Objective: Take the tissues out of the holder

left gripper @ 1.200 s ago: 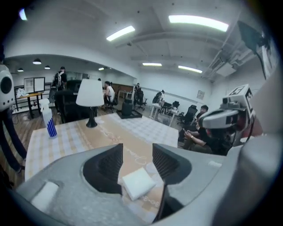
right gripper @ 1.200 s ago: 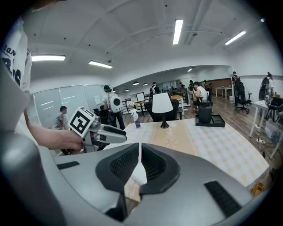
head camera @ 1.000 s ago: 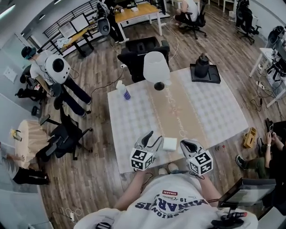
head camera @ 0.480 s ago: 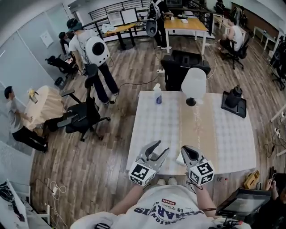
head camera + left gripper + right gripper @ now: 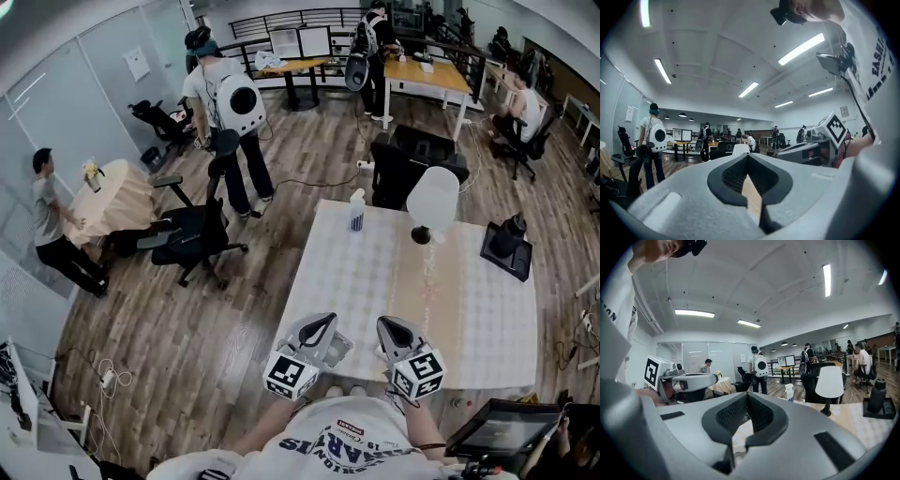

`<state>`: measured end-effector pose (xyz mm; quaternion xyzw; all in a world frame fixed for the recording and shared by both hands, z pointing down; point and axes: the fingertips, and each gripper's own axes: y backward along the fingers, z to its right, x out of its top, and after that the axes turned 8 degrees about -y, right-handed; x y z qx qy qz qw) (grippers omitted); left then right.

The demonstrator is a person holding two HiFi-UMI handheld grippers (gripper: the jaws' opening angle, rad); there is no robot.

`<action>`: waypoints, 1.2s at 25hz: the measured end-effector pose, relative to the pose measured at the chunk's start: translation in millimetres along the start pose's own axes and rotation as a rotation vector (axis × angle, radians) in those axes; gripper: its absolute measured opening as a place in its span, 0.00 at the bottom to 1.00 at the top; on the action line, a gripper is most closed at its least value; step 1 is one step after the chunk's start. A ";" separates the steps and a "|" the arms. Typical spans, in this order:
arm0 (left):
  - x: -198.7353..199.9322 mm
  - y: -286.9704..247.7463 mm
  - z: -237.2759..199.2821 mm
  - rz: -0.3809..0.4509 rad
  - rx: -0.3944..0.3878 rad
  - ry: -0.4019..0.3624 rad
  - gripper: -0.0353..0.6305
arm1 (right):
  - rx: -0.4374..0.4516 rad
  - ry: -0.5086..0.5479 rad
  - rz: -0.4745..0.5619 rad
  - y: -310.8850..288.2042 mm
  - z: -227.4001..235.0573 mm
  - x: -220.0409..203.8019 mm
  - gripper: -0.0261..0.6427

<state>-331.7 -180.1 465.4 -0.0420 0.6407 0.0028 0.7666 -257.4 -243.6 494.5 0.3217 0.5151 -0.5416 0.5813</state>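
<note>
Both grippers are held level, side by side, close to the person's chest above the near edge of the white table (image 5: 356, 272). My left gripper (image 5: 323, 324) has just been closing; its jaws now meet with nothing between them, as the left gripper view (image 5: 748, 157) confirms. The right gripper (image 5: 386, 325) is also shut and empty, its tips touching in its own view (image 5: 747, 395). Each gripper appears in the other's view: the right gripper (image 5: 820, 140) and the left gripper (image 5: 689, 379). The tissue holder is hidden behind the grippers in the head view.
On the table's far side stand a white lamp (image 5: 433, 202), a spray bottle (image 5: 356, 211) and a black tray with a dark kettle (image 5: 509, 246). A black office chair (image 5: 192, 239) sits left of the table, and another chair (image 5: 403, 169) behind it. A person with a backpack (image 5: 230, 103) stands further back.
Both grippers have risen and drawn back toward the person's body. The left jaws went from open to shut. The white box seen between the grippers earlier no longer shows.
</note>
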 end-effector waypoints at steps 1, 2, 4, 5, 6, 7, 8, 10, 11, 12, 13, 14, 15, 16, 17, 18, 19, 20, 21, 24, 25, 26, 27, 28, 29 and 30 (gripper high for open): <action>0.6 -0.3 -0.6 -0.001 0.003 -0.003 0.05 | 0.000 0.000 -0.001 -0.2 0.9 1.0 0.05; 1.4 -0.9 -0.7 -0.001 0.004 -0.004 0.05 | 0.002 0.004 -0.004 -0.4 1.6 1.7 0.05; 1.7 -2.2 -0.8 0.000 0.008 0.000 0.05 | 0.008 0.023 -0.017 -1.7 1.7 1.3 0.05; 0.7 -2.6 -1.3 -0.001 0.013 0.006 0.05 | 0.012 0.036 -0.023 -2.8 1.1 0.6 0.05; -0.8 -2.8 -1.8 -0.002 0.017 0.014 0.05 | 0.016 0.045 -0.027 -4.0 0.2 0.0 0.05; -2.7 -2.9 -2.3 -0.004 0.020 0.023 0.05 | 0.020 0.050 -0.029 -5.2 -0.7 -0.5 0.05; -4.8 -2.9 -2.8 -0.008 0.022 0.032 0.05 | 0.023 0.051 -0.030 -6.2 -1.7 -1.1 0.05; -8.9 -2.9 -3.6 -0.017 0.024 0.048 0.05 | 0.028 0.050 -0.029 -7.1 -3.1 -1.9 0.05; -10.3 -3.2 -3.7 -0.021 0.025 0.053 0.05 | 0.030 0.050 -0.028 -6.8 -3.2 -1.9 0.05; -11.1 -3.5 -3.4 -0.023 0.026 0.057 0.05 | 0.032 0.050 -0.027 -6.3 -3.1 -1.8 0.05; -11.1 -3.5 -2.8 -0.024 0.026 0.058 0.05 | 0.034 0.050 -0.026 -5.5 -2.7 -1.7 0.05; -10.3 -3.4 -1.7 -0.024 0.026 0.057 0.05 | 0.034 0.050 -0.026 -4.5 -2.1 -1.8 0.05; -8.9 -3.3 -0.3 -0.021 0.024 0.053 0.05 | 0.033 0.050 -0.027 -3.4 -1.3 -1.9 0.05; -6.8 -3.3 1.1 -0.017 0.021 0.048 0.05 | 0.032 0.049 -0.027 -2.6 -0.3 -2.0 0.05; -4.5 -3.3 2.3 -0.010 0.019 0.043 0.05 | 0.031 0.048 -0.026 -2.2 0.4 -1.8 0.05; -2.8 -3.2 3.4 -0.005 0.016 0.040 0.05 | 0.030 0.048 -0.025 -2.2 0.5 -1.7 0.05; -1.9 -2.9 4.2 -0.002 0.013 0.040 0.05 | 0.029 0.048 -0.024 -2.7 0.0 -1.6 0.05; -2.0 -2.3 4.7 -0.002 0.009 0.040 0.05 | 0.030 0.047 -0.024 -3.6 -1.1 -1.8 0.05; -2.6 -1.6 5.0 -0.003 0.007 0.040 0.05 | 0.032 0.047 -0.023 -4.8 -2.8 -2.0 0.05; -7.5 1.0 4.4 -0.013 0.006 0.045 0.05 | 0.040 0.048 -0.024 -7.7 -7.6 -3.6 0.05; -9.9 2.0 4.0 -0.016 0.009 0.048 0.05 | 0.043 0.049 -0.025 -8.2 -8.5 -4.8 0.05; -12.8 3.0 3.7 -0.020 0.013 0.053 0.05 | 0.045 0.050 -0.026 -8.3 -9.1 -6.5 0.05; -16.0 4.1 3.8 -0.025 0.016 0.060 0.05 | 0.045 0.050 -0.028 -7.9 -9.4 -8.6 0.05; -19.5 5.2 4.4 -0.032 0.019 0.068 0.05 | 0.046 0.048 -0.029 -7.1 -9.3 -11.1 0.05; -23.2 6.3 5.2 -0.038 0.021 0.076 0.05 | 0.045 0.046 -0.030 -6.1 -9.2 -13.8 0.05; -26.9 7.5 6.2 -0.045 0.023 0.085 0.05 | 0.045 0.044 -0.032 -5.0 -8.9 -16.7 0.05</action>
